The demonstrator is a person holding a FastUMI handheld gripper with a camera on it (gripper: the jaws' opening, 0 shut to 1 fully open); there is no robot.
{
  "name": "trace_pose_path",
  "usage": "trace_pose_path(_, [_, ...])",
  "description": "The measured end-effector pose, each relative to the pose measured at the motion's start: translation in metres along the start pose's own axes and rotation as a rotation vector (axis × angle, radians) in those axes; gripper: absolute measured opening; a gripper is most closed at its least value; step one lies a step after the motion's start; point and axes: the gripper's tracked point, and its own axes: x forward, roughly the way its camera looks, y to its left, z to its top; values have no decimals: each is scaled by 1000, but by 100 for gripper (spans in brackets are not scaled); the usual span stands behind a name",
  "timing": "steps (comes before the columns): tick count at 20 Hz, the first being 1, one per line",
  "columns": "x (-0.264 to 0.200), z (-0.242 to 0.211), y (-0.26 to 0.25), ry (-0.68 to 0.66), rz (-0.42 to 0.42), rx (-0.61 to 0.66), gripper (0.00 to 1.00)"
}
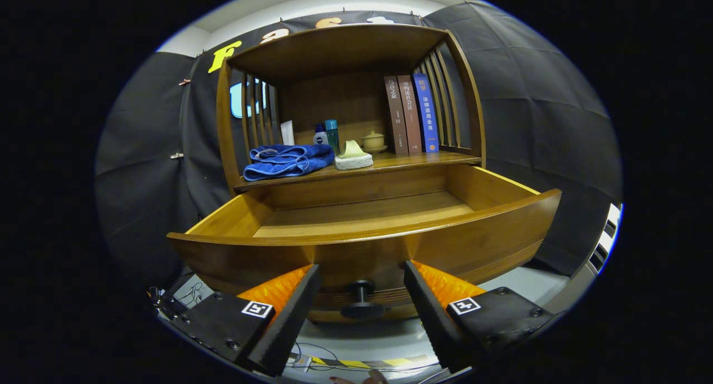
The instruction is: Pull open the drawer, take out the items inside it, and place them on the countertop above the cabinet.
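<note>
In the gripper view the drawer (365, 228) stands pulled well out and its floor looks bare; the blue towel (287, 160) and the sponge (353, 156) lie on the countertop (412, 160) above, near small bottles (327, 134) and upright books (411, 114), so the unloading seems done. The gripper (362, 292) sits low and level before the drawer front; its jaws are spread apart, grasping nothing, the knob (361, 297) between them untouched.

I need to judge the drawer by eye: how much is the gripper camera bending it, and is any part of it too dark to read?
Gripper view: fisheye bows the drawer front rim into an arc; floor evenly lit and readable, front face shaded; knob sharp between the open gripper fingers; towel and books on the countertop clear, no glare.
</note>
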Motion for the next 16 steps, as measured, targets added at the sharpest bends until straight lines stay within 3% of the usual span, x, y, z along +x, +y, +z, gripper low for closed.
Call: trace_pose_path(16, [140, 40, 4, -30, 6, 28, 99])
